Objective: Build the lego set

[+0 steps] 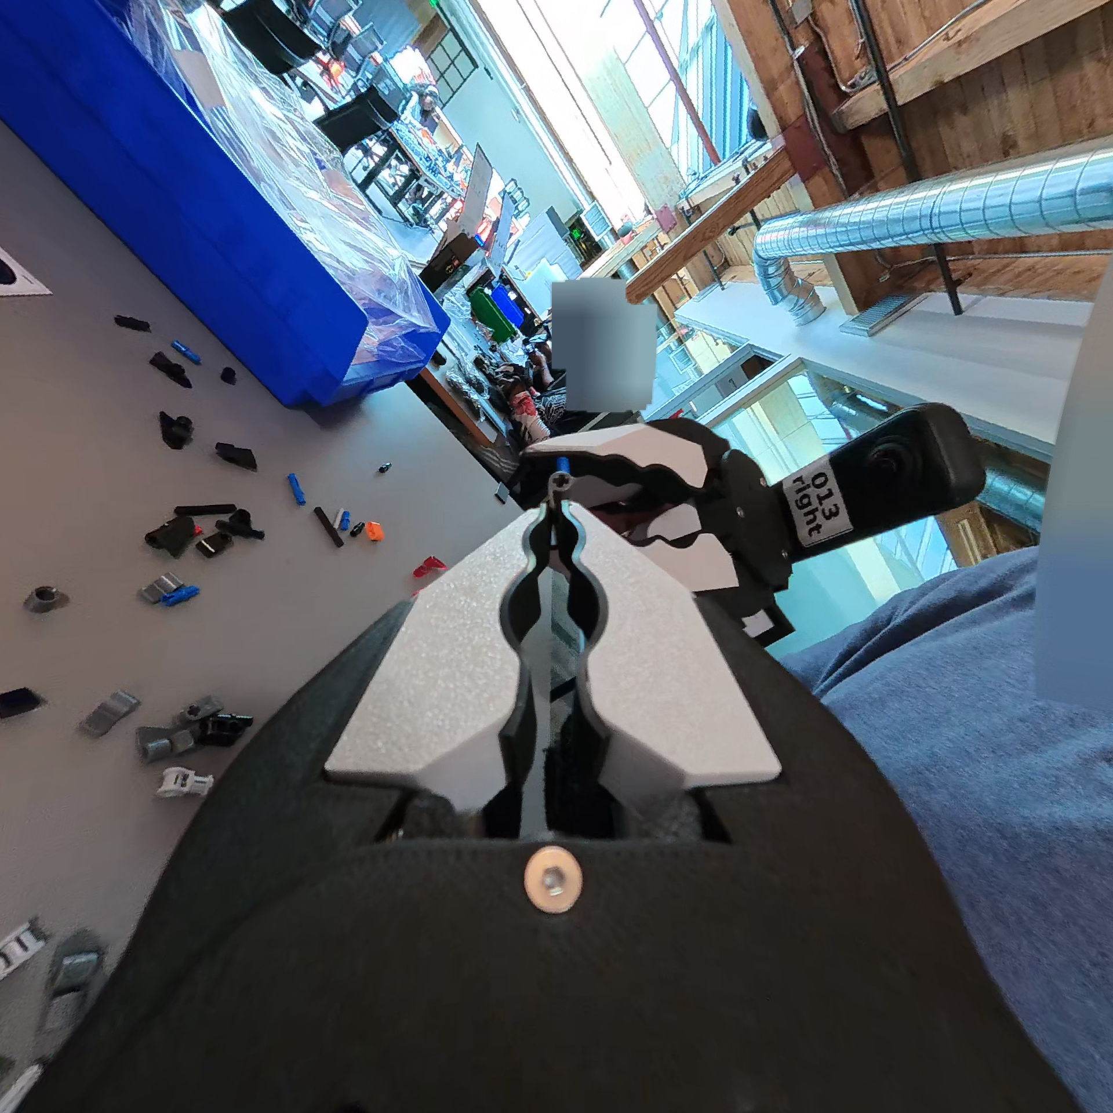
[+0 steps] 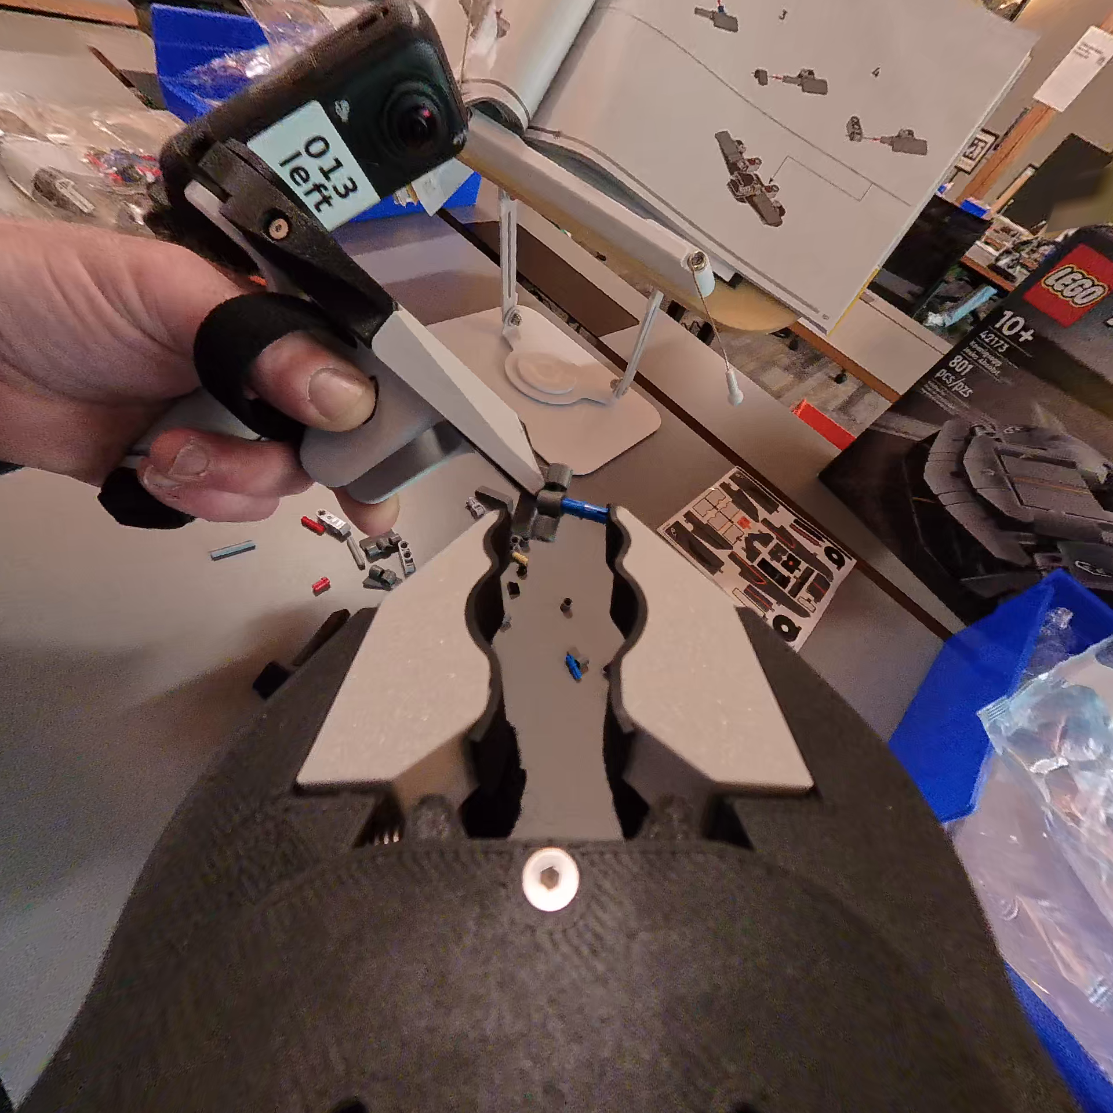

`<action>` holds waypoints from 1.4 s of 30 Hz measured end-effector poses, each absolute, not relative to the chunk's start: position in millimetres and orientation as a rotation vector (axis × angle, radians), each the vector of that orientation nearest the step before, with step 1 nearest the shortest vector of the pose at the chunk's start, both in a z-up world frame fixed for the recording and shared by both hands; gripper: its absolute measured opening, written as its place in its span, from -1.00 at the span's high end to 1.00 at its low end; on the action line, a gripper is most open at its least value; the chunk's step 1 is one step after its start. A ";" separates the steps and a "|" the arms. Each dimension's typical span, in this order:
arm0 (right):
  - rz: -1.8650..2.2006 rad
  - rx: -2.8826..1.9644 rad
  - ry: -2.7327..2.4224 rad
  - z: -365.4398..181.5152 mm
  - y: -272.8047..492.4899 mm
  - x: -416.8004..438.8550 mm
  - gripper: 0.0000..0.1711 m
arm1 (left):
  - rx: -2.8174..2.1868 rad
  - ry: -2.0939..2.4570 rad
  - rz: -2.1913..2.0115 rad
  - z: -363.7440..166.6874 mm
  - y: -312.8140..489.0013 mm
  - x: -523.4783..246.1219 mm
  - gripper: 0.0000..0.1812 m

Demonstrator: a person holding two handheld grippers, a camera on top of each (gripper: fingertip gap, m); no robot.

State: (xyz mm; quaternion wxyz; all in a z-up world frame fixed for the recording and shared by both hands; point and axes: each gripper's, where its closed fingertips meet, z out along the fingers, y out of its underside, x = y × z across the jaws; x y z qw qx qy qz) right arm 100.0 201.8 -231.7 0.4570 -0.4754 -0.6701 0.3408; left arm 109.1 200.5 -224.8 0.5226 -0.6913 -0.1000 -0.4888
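My left gripper (image 1: 555, 512) is shut on a small dark grey connector (image 2: 542, 503), pinched at its very tips and held above the table. A blue pin (image 2: 581, 509) sticks out of the connector's side. My right gripper (image 2: 557, 515) stands half closed. The connector and pin span the gap between its two fingertips, with the pin's end against the right fingertip (image 2: 615, 523). In the left wrist view the connector (image 1: 559, 482) shows end-on with the pin's blue tip (image 1: 563, 464) above it and the right gripper (image 1: 578, 488) right behind. A hand (image 2: 120, 361) holds the left gripper (image 2: 545, 479).
Loose black, grey, blue and red pieces (image 1: 205, 530) lie scattered on the grey table (image 1: 90, 482). A blue bin (image 1: 199, 199) holds plastic bags; another (image 2: 988, 680) is at the right. An instruction booklet (image 2: 783, 120) sits on a white stand (image 2: 578, 385), beside a sticker sheet (image 2: 759, 554) and the set's box (image 2: 1012, 458). Only a small space, under 4 cm, lies between the two pairs of fingers.
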 end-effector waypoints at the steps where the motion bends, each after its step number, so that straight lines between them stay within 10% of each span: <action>1: 0.863 -1.168 -1.653 -229.9 201.2 101.2 0.66 | -1.647 -0.245 -1.182 -224.2 200.5 108.7 1.00; 42: 0.753 -1.208 -1.664 -235.5 207.6 102.6 0.93 | -1.762 -0.258 -1.050 -242.8 200.9 106.0 1.00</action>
